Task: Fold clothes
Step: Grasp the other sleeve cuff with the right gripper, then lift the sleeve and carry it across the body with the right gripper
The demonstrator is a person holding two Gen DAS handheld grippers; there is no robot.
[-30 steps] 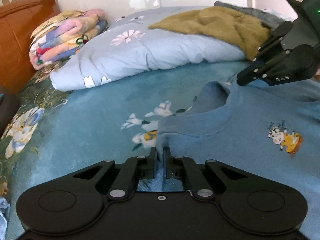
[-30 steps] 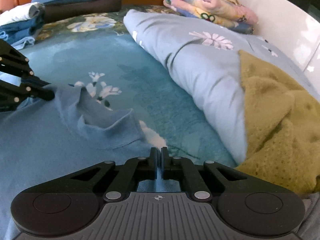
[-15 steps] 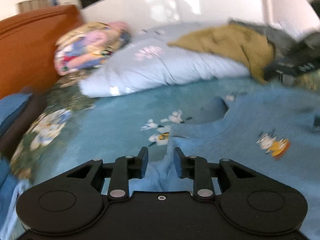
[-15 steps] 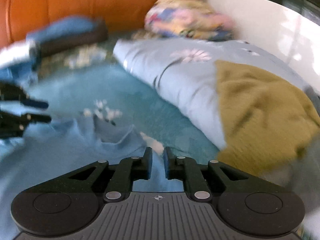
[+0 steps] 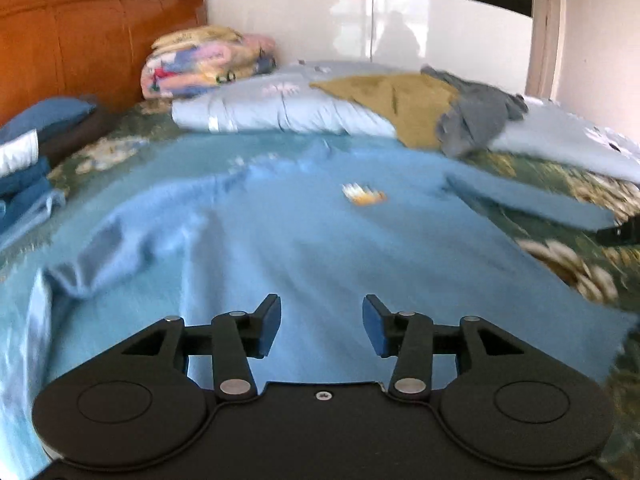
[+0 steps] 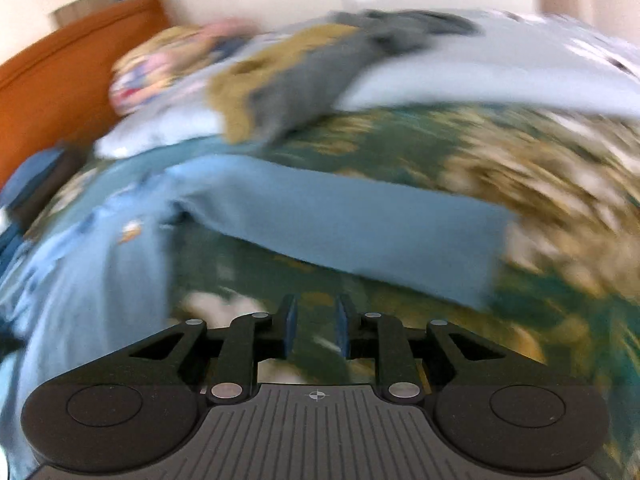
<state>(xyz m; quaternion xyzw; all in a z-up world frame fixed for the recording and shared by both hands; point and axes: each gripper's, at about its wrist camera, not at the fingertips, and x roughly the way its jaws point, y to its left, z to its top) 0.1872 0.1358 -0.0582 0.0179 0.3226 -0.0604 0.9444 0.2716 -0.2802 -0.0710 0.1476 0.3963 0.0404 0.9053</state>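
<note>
We see the bed (image 5: 560, 184) filling both views, its cover dark green with pale flowers, and the orange-brown headboard (image 5: 80, 44) at its far left end. Against the headboard side lie a pale blue quilt (image 5: 280, 116), a folded multicoloured blanket (image 5: 204, 64) and, on the quilt, an olive garment (image 5: 396, 100) with a grey one (image 5: 476, 116) beside it. The light blue sweatshirt (image 5: 300, 240) lies spread flat on the bed nearer us than the quilt, one sleeve (image 6: 348, 224) stretched out to the right. A small yellow-and-white print (image 5: 364, 194) sits on its chest; it is too blurred for us to read any writing. Our left gripper (image 5: 320, 322) hovers over the sweatshirt's lower part, jaws spread wide and holding nothing. Our right gripper (image 6: 316, 326) is over bare bed cover just short of the sleeve, jaws apart with a narrow gap, nothing between them.
</note>
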